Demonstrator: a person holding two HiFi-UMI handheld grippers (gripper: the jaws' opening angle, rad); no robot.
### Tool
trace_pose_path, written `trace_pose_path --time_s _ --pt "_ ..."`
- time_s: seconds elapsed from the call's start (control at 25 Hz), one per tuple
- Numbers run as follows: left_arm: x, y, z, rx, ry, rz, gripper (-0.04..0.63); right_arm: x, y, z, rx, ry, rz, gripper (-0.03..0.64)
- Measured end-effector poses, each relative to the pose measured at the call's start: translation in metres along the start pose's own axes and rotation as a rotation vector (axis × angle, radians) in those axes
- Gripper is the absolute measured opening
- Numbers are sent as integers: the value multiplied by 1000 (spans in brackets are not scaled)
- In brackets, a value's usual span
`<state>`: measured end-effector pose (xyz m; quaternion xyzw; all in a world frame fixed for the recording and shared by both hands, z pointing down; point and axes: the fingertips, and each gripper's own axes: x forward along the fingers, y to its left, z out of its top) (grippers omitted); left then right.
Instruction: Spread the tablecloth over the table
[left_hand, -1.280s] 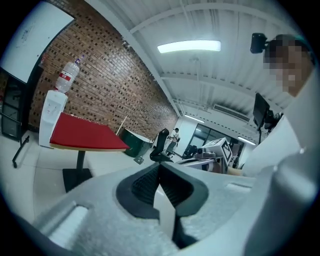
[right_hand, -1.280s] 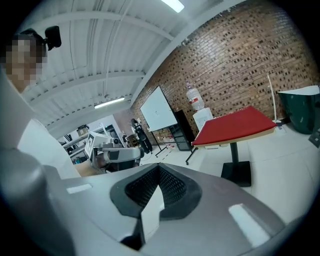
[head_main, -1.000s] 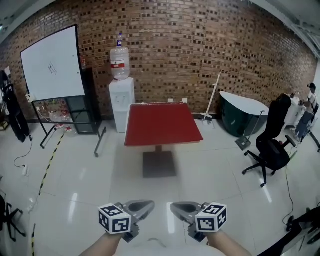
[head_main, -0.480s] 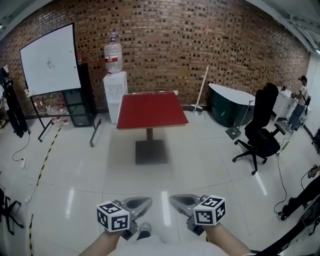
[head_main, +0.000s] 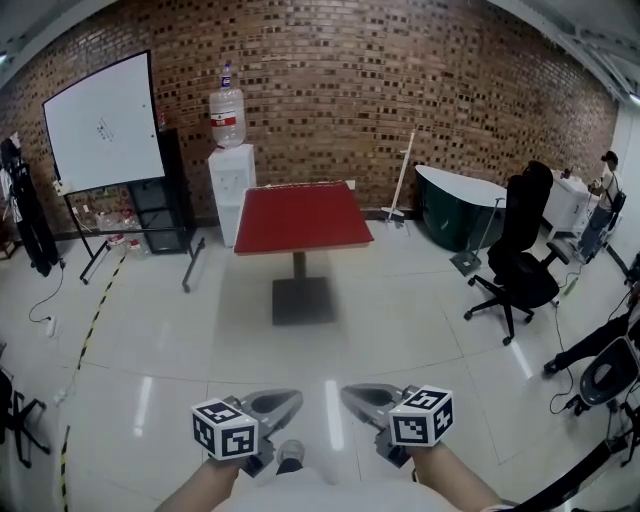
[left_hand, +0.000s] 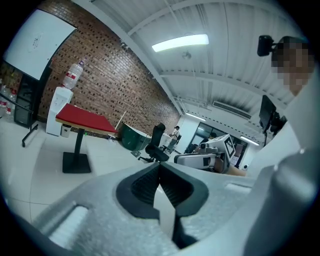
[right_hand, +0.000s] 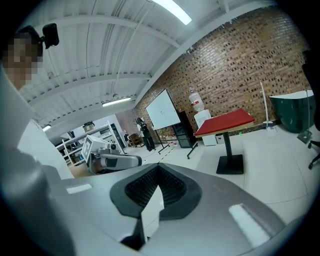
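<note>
a: where is the tablecloth (head_main: 300, 217) noted?
b: upper centre of the head view, lying flat and red over the top of the desk (head_main: 302, 300). the desk is seen on one pedestal, on the white tiled floor (head_main: 180, 350), before the brick wall.
a: and the left hand-held gripper (head_main: 290, 401)?
b: logged at the lower middle of the frame, left of centre. in its own view the jaws are seen closed pad to pad, with nothing gripped.
a: the right hand-held gripper (head_main: 352, 396)?
b: lower middle, right of centre, just beside the left one, tips turned towards each other. its jaws are likewise shut and empty. both are held well apart from the desk.
a: surroundings?
b: a whiteboard (head_main: 105, 122) is recorded at upper left, a water dispenser (head_main: 230, 190) beside the desk, and an office chair (head_main: 520, 265) at right.
</note>
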<state>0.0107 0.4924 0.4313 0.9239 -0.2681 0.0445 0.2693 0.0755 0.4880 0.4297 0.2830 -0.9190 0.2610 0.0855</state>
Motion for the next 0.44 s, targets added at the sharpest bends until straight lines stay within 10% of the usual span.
trace_pose_path --time_s 0.44 --pt "-2 -2 -8 -19 10 -2 2 -2 8 -11 1 27 13 -2"
